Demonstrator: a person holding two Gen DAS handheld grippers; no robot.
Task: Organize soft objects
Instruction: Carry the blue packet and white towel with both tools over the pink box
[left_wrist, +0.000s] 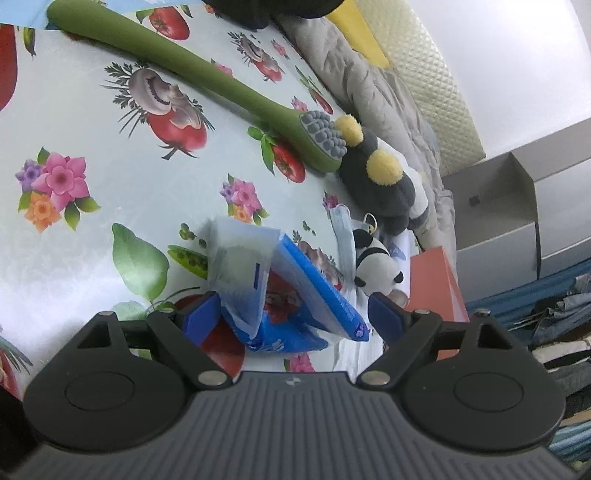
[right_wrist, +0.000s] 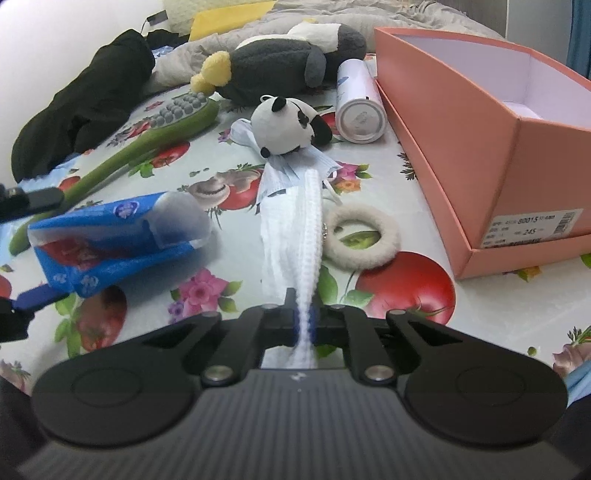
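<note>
Right gripper: fingers together, clamped on the near end of a white knitted cloth. The cloth runs away from the jaws across the table, its far end reaching the pale blue face mask. A small panda plush sits on the mask's far part.

Left gripper: fingers wide apart, blue pads either side of the blue tissue pack. No pad clearly presses on it; the left pad is just beside the pack's clear flap, the right pad stands apart from it. In the right wrist view the pack lies left of the cloth, open and crumpled, with the left gripper's pads at the frame's left edge.

Other soft items:
- fluffy cream hair ring, just right of the cloth, touching or nearly touching it, flat on the table
- large grey, white and yellow plush at the far side, lying down
- black fabric bundle, far left

Non-soft:
- green long-handled brush with grey nubs, lying diagonally, head near the big plush
- white cylinder can on its side between the panda and the box
- pink shoe box, open, on the right; the part of the inside that shows looks empty

All on a floral and vegetable print tablecloth. Grey quilt along the far edge.
</note>
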